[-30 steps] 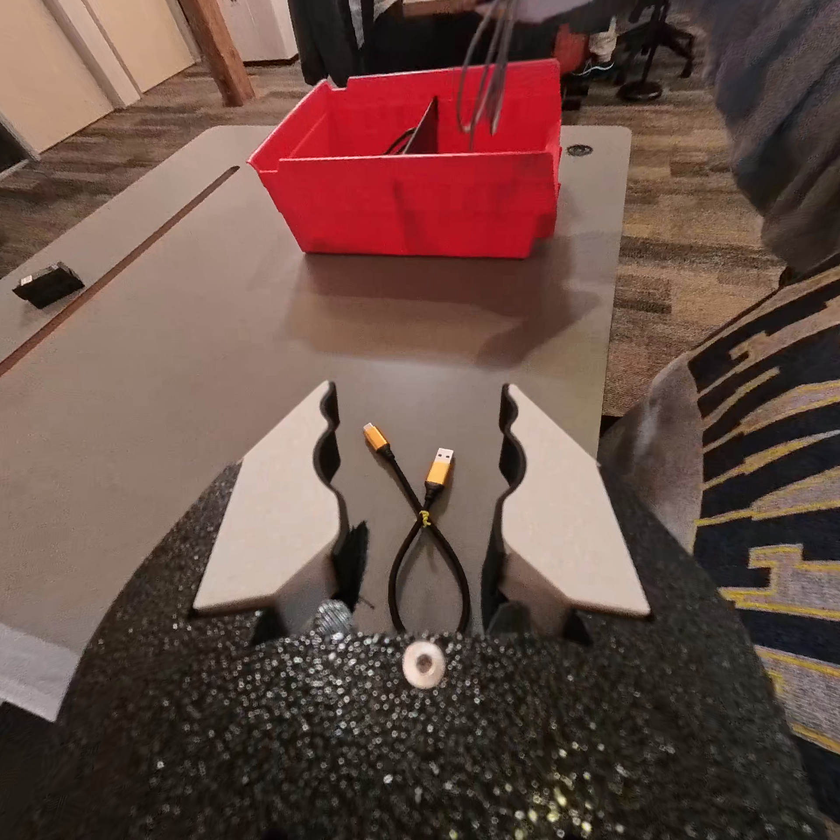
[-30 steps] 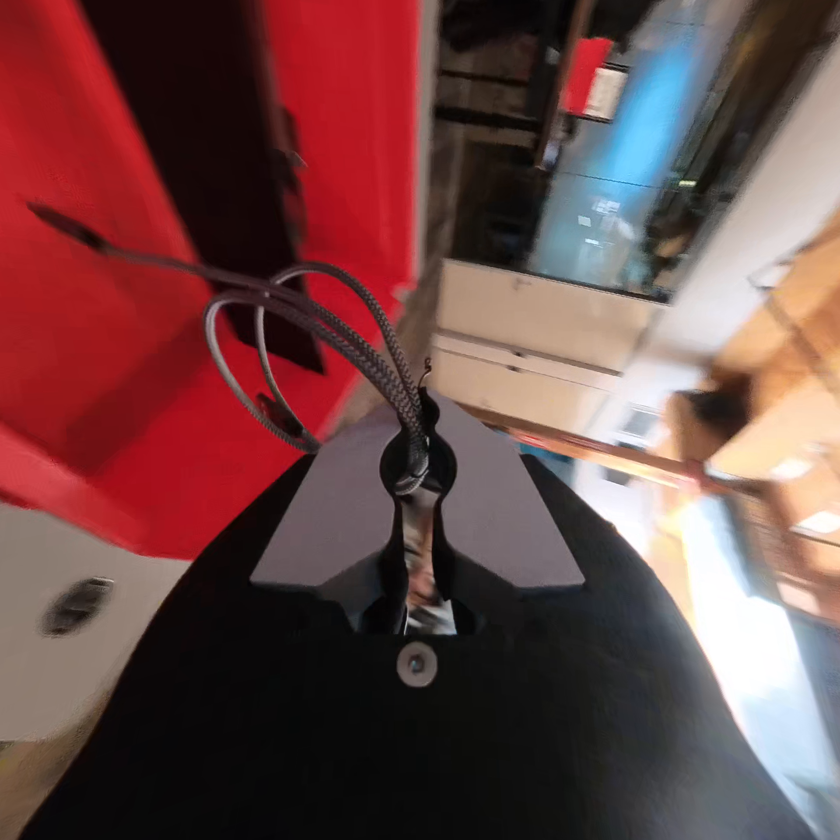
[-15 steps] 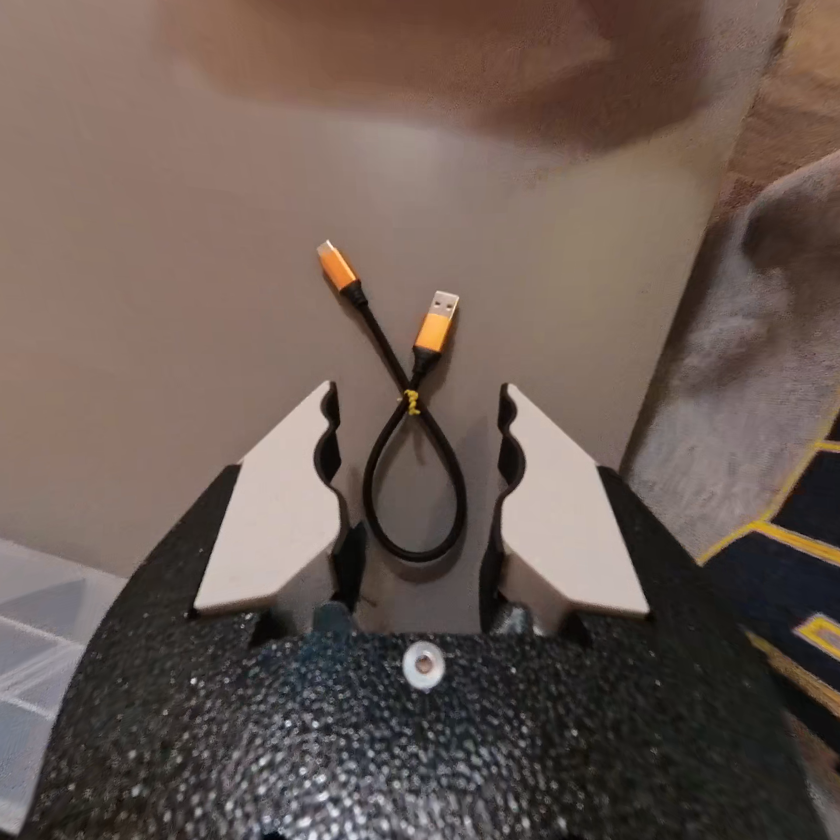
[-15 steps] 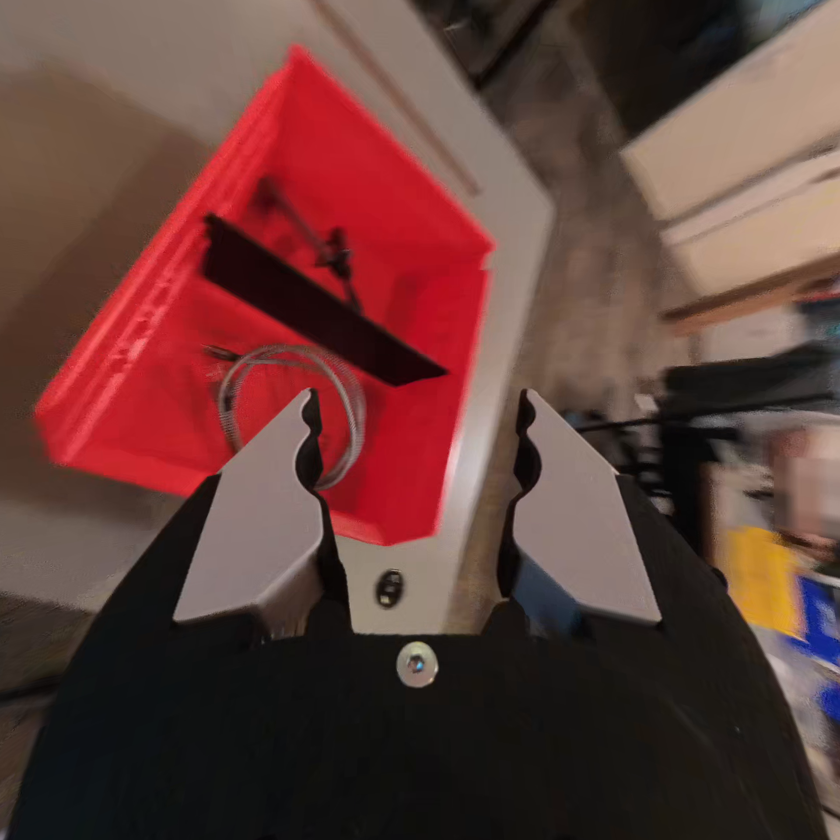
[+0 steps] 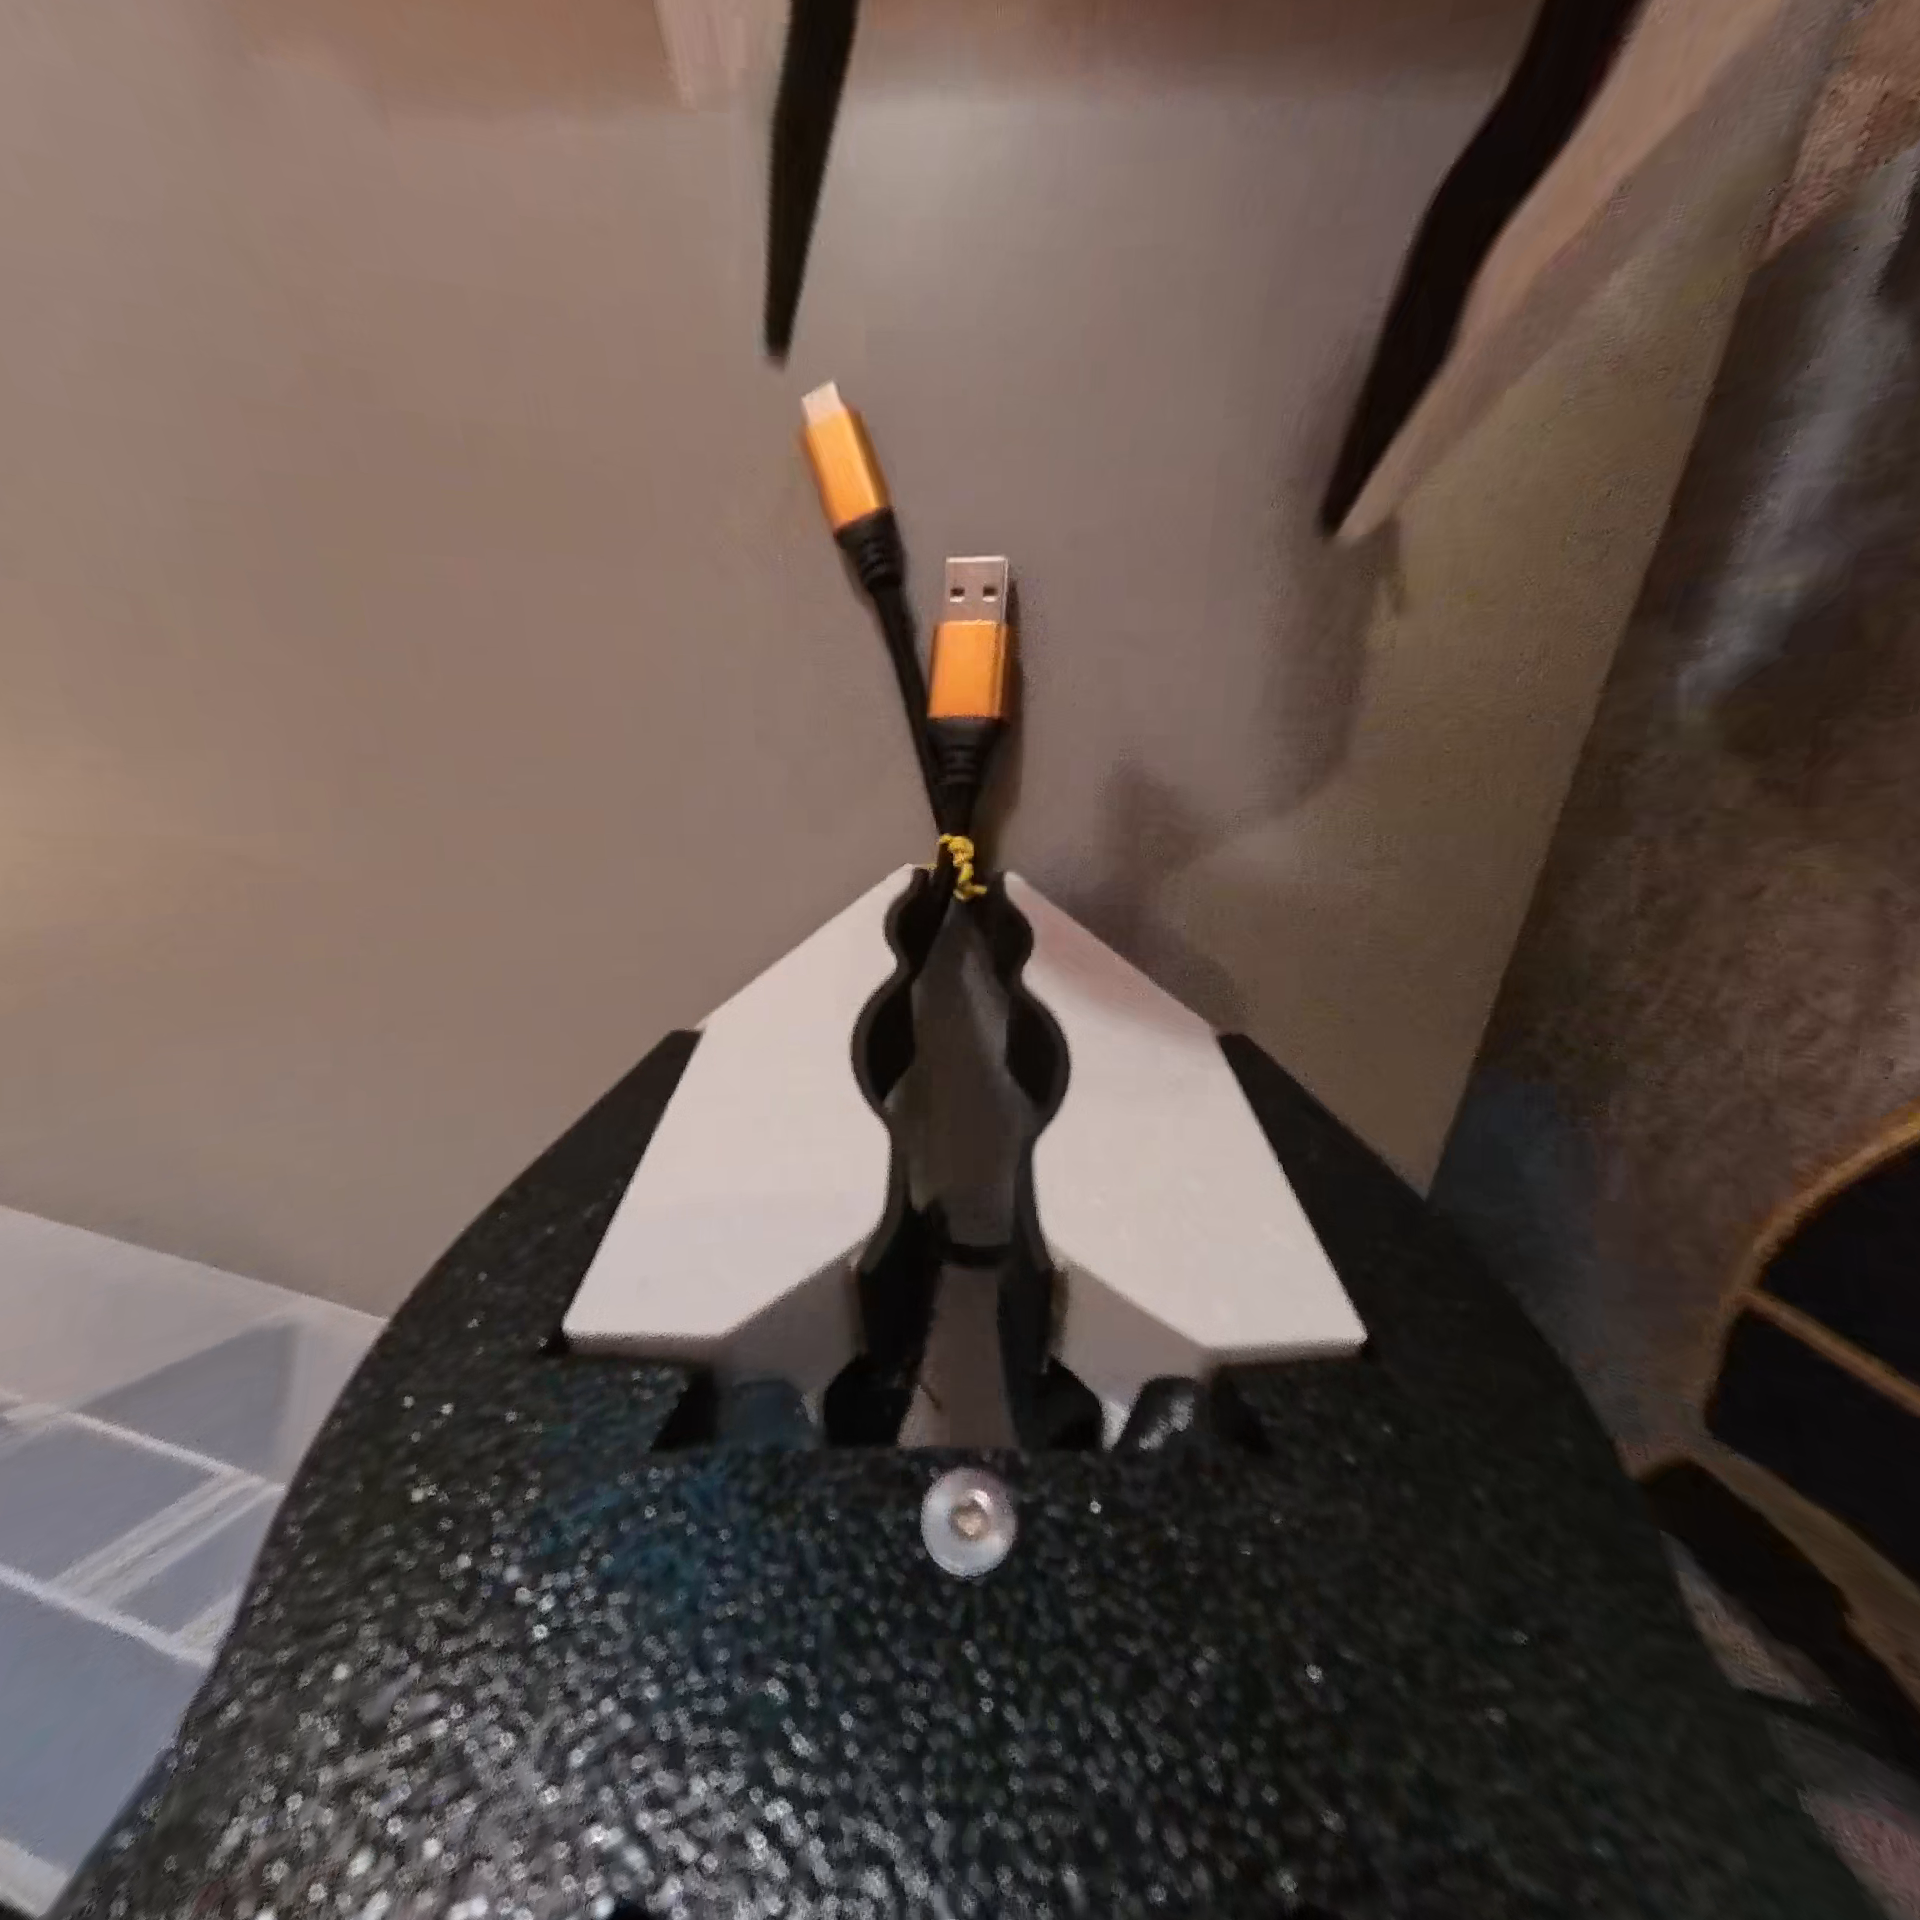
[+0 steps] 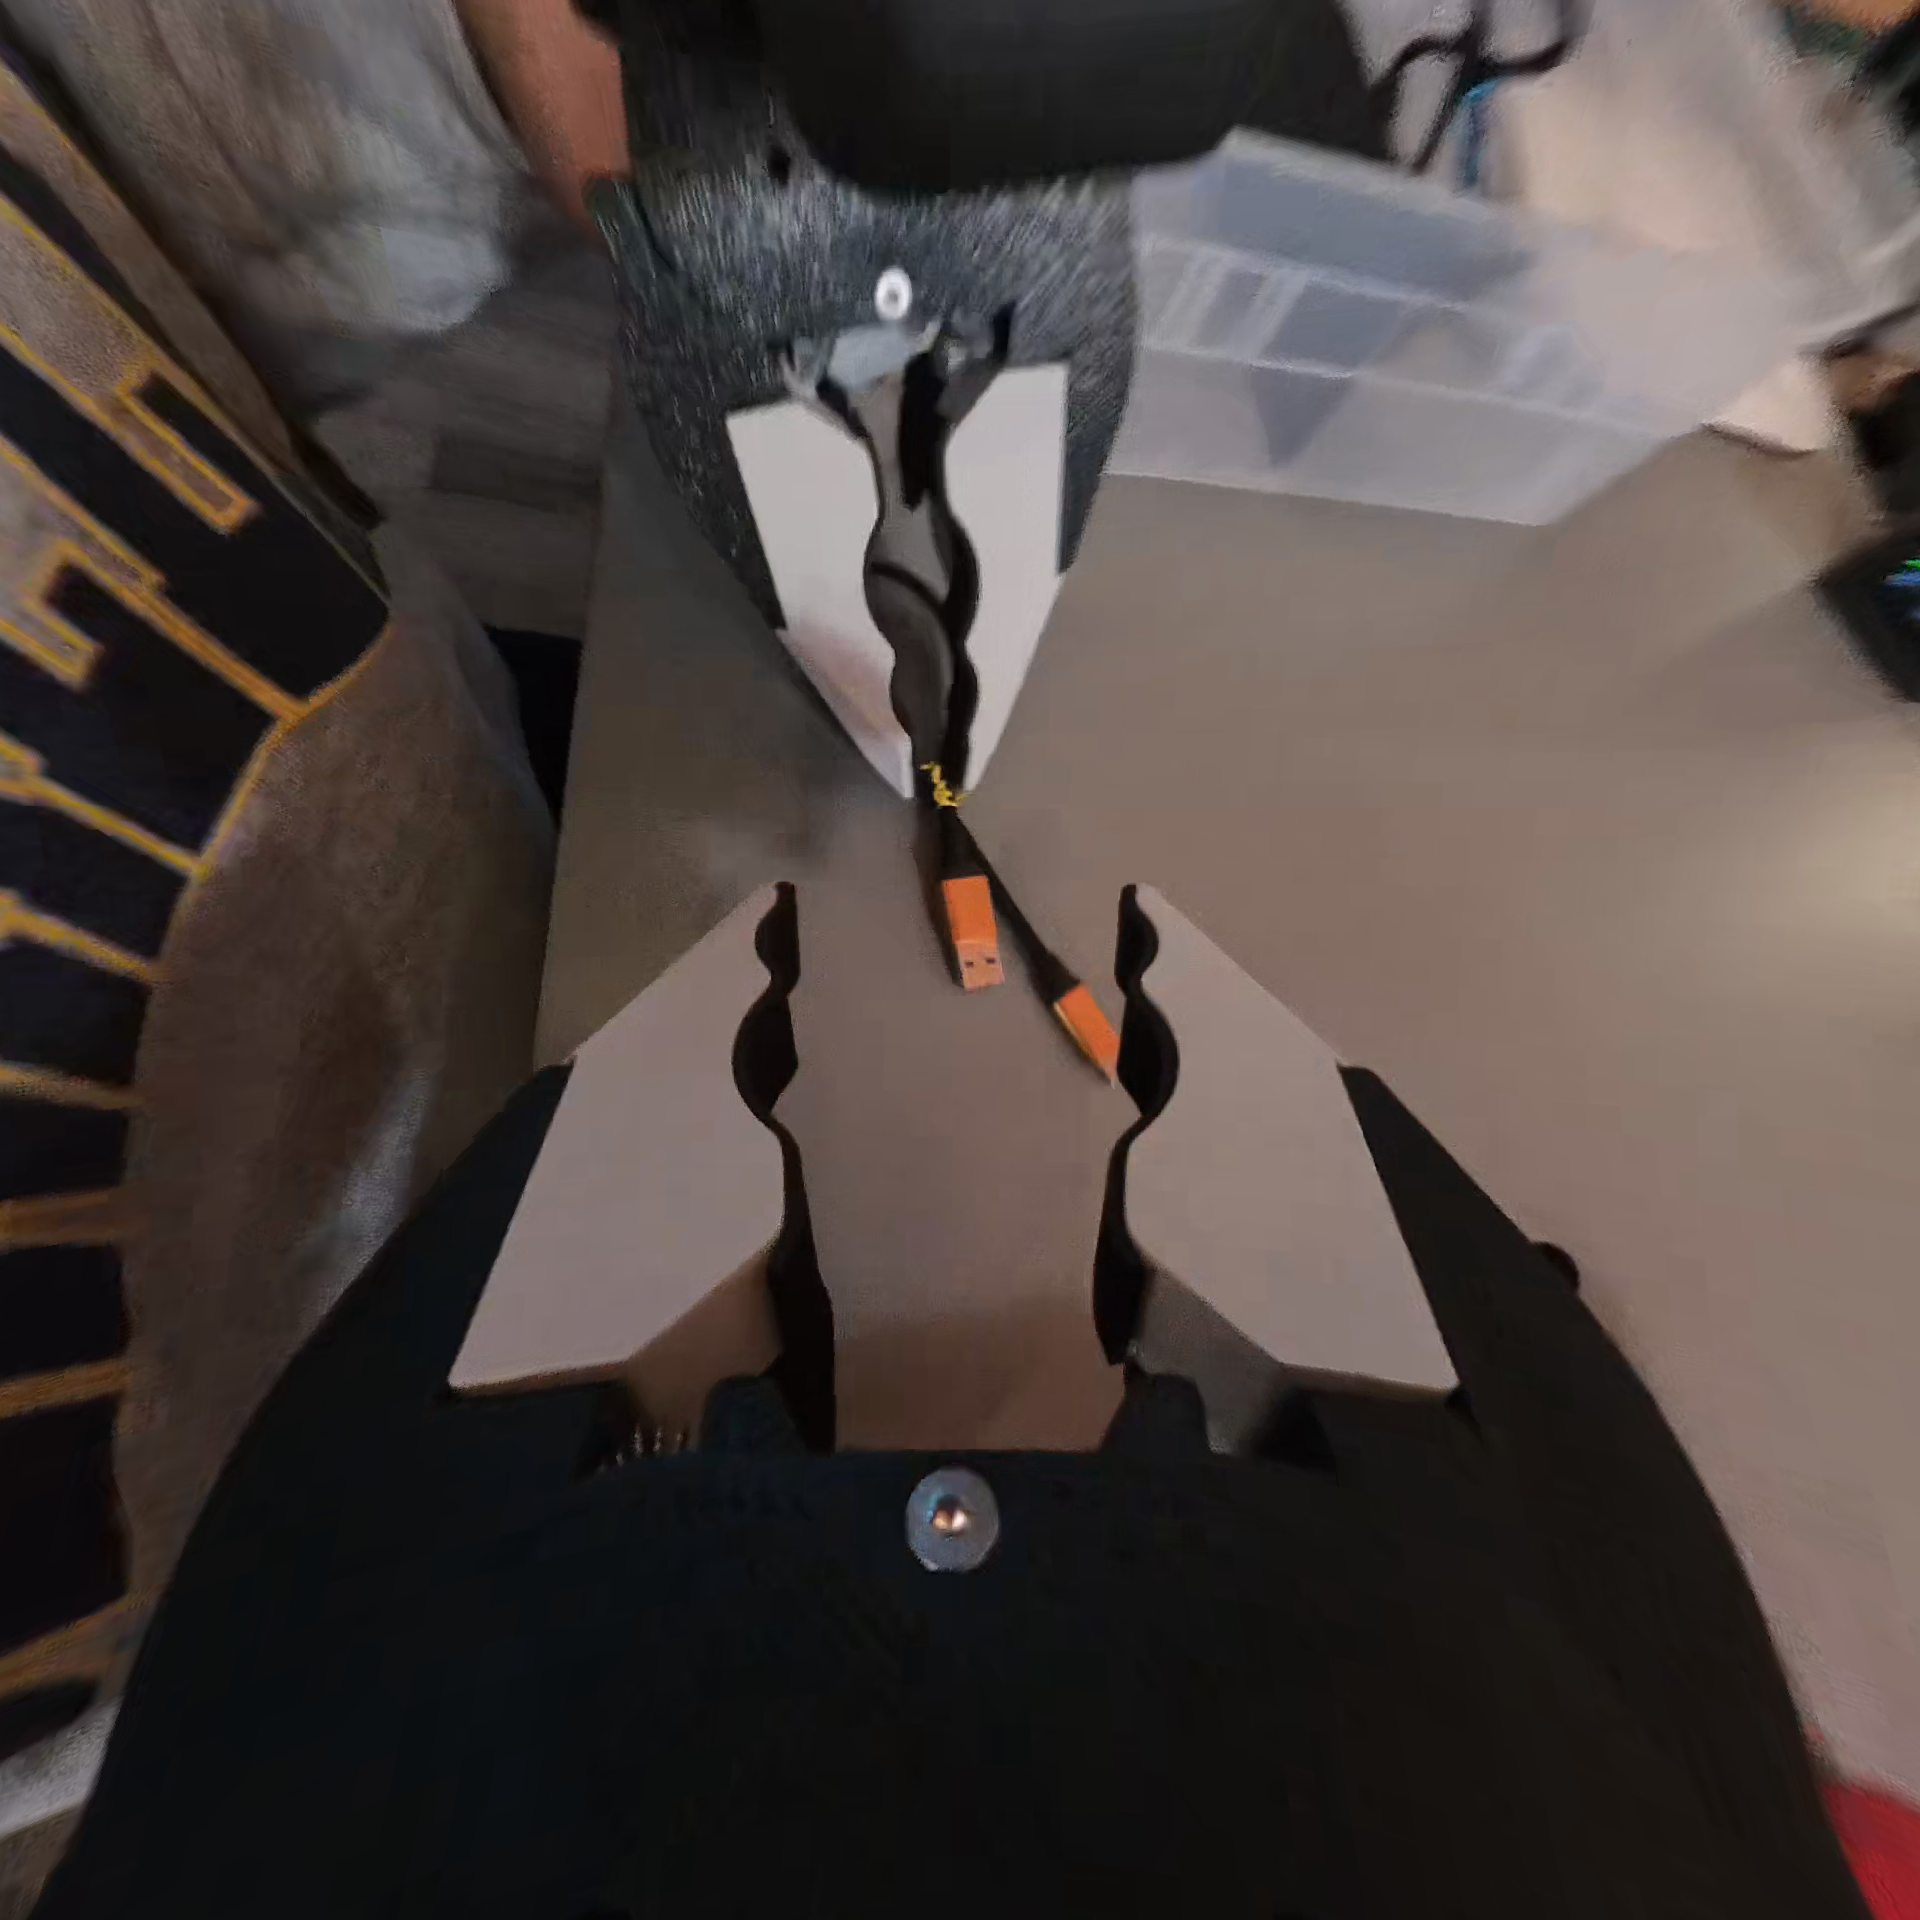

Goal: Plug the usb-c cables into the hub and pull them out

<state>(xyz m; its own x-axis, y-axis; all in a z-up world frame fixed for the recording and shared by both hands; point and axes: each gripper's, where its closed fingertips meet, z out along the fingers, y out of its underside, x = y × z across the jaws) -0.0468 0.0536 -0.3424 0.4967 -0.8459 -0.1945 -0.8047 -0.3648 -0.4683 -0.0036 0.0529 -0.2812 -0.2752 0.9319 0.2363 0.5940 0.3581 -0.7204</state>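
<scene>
A short black cable with orange plugs [image 5: 968, 665] lies on the grey table [image 5: 416, 623], tied into a loop by a yellow twist tie [image 5: 961, 868]. My left gripper [image 5: 958, 883] is shut on the cable at the tie, and both plugs stick out past the fingertips. The loop is hidden between the fingers. In the right wrist view my right gripper [image 6: 956, 894] is open and empty. It faces the left gripper [image 6: 935, 769], with the cable's plugs [image 6: 971, 935] between its fingertips. No hub is in view.
A clear plastic compartment box [image 6: 1351, 343] stands at the table's near edge behind the left gripper, and also shows in the left wrist view [image 5: 125, 1455]. A person's patterned garment [image 6: 156, 623] is beside the table edge. A bit of the red bin [image 6: 1870, 1829] shows at bottom right.
My left gripper moved down over the orange-plug cable and shut on it. My right gripper let go of a grey cable into the red bin, opened, and swung round to face the left gripper.
</scene>
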